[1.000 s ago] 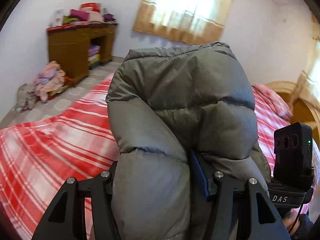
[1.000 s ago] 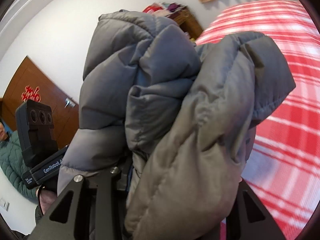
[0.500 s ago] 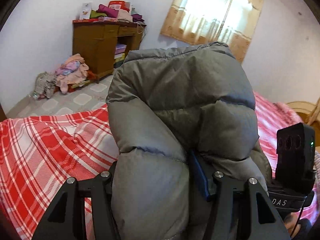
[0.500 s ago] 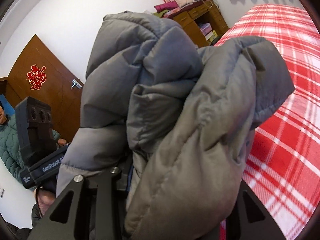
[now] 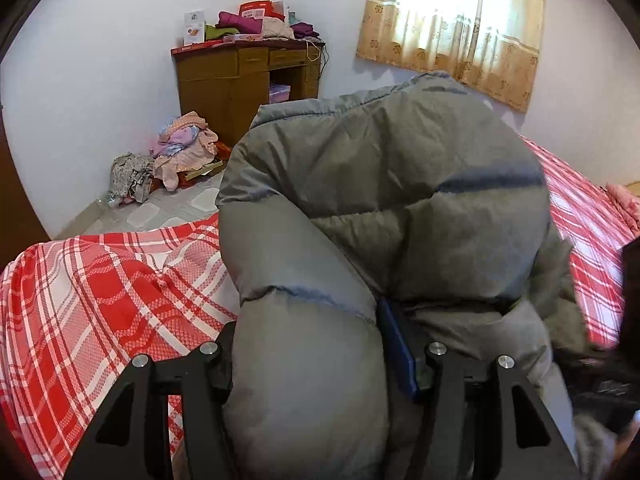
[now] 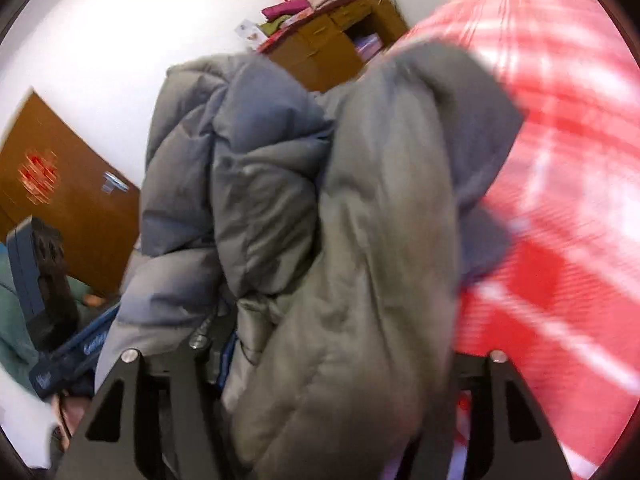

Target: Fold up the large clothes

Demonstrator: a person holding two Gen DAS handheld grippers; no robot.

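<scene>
Left gripper (image 5: 320, 364): fingers clamped on a thick fold of the grey puffer jacket (image 5: 380, 208), bunched up over the red plaid bed (image 5: 104, 300). Right gripper (image 6: 320, 364): fingers opening, jacket (image 6: 360, 240) still bulging between them, contact unclear in the blur. Beyond: wooden counter (image 5: 240, 76) piled with clothes, curtained window (image 5: 456, 20).

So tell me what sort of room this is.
Most likely a bedroom at home: a bed under a red plaid sheet, a wooden desk stacked with folded clothes, a curtained window, and a clothes pile on the floor.
</scene>
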